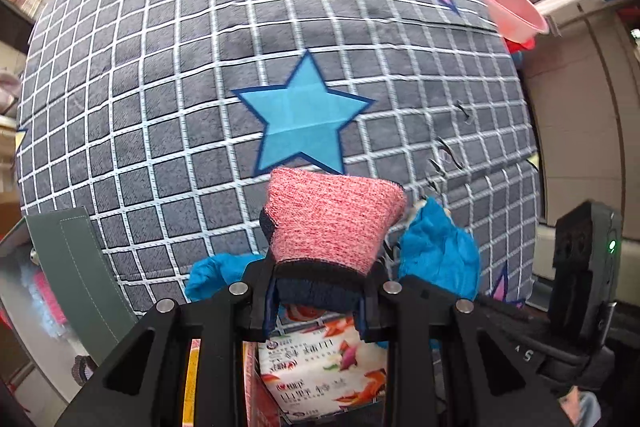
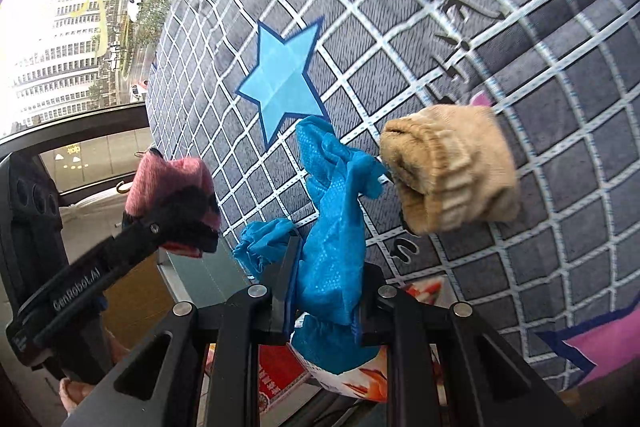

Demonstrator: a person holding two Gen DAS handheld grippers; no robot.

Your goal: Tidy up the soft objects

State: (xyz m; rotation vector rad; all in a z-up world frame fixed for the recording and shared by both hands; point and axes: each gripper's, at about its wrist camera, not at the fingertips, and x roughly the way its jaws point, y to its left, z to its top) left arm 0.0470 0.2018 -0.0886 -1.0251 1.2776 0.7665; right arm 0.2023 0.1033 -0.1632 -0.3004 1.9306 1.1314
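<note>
My left gripper (image 1: 320, 291) is shut on a pink knitted sock with a dark cuff (image 1: 334, 217), held up in front of a grey checked cushion with stars (image 1: 200, 87). It also shows in the right wrist view (image 2: 176, 227), shut on the pink sock (image 2: 168, 183). My right gripper (image 2: 324, 291) is shut on a crumpled blue non-woven cloth (image 2: 336, 219), which also shows in the left wrist view (image 1: 440, 251). A tan knitted sock (image 2: 448, 171) lies on the cushion (image 2: 540, 147) just right of the blue cloth.
A printed packet (image 1: 320, 379) lies below my left gripper. A green box edge (image 1: 80, 259) stands at the left. A pink bowl (image 1: 508, 7) sits at the upper right. A window with buildings outside (image 2: 72, 27) is at the left.
</note>
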